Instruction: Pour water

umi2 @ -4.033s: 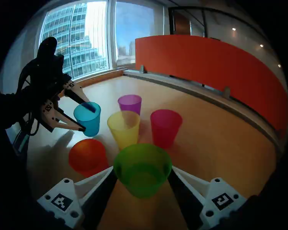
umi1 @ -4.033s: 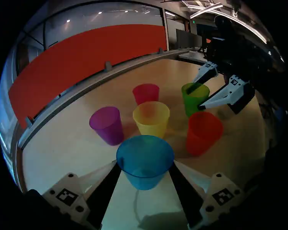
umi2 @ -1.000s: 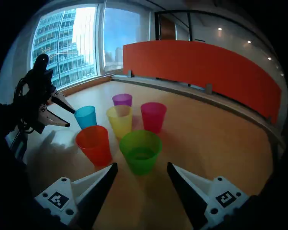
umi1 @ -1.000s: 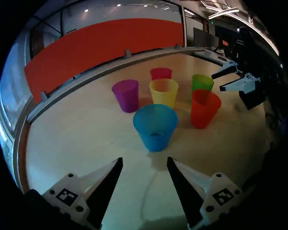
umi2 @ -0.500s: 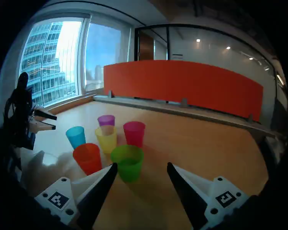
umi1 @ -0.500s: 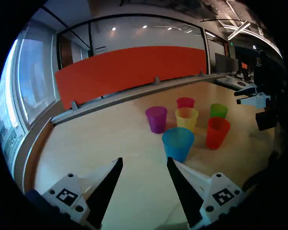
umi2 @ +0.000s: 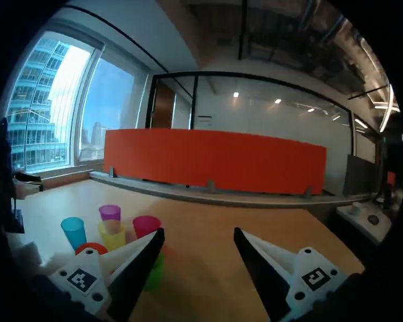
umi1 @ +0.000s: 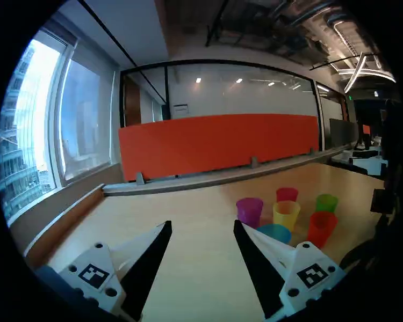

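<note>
pale tabletop [umi1: 201,279] runs up to an orange wall [umi1: 217,142]; blue cup [umi1: 276,232] and green cup [umi2: 157,271] sit half-hidden behind fingers [umi1: 266,257]. left gripper [umi1: 201,222] and right gripper [umi2: 199,231] have drawn back, jaws wide apart, empty.

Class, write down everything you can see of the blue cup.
The blue cup looks like translucent plastic, tapering toward its base. It stands upright on the wooden table, left of the yellow cup in the right gripper view. Nothing grips it. Whether it holds water cannot be told.
</note>
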### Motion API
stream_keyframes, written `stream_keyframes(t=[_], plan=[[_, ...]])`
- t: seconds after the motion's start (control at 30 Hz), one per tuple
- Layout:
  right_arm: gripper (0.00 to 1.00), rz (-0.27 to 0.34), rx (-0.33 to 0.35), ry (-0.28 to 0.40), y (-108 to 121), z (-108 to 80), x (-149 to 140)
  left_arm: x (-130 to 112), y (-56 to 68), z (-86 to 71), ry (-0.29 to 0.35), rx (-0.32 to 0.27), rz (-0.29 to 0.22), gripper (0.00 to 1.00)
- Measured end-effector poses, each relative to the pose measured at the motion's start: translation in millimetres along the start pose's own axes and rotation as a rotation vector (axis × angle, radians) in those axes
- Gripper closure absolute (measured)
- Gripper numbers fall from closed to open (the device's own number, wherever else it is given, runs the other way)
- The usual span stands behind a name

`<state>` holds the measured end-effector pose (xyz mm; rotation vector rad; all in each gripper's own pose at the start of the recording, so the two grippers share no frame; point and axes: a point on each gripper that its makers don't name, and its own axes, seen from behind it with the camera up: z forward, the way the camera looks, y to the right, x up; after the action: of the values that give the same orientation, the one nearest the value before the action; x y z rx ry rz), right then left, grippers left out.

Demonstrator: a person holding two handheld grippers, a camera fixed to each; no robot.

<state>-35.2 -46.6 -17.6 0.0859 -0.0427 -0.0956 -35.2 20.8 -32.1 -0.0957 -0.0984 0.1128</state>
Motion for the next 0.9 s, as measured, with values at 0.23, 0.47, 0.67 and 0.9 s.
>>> stream_keyframes(t=[0.23,0.47,0.67,0.9], plan=[[0.0,0.02,-0.083,0.067,13.2,-0.3,14.0,18.7,4.0,-2.0,0.076,0.023,-0.026,0.15],[0.0,0.048,-0.103,0.094,15.2,0.9,16.0,25.2,12.4,0.1,0.107,0.012,-0.04,0.15],[0.0,0.072,-0.11,0.105,16.1,1.5,11.4,25.4,13.4,1.9,0.119,0.023,-0.032,0.15],[0.0,0.116,-0.128,0.1,21.3,1.8,2.8,20.4,18.7,7.4,0.126,0.023,-0.039,0.15]])
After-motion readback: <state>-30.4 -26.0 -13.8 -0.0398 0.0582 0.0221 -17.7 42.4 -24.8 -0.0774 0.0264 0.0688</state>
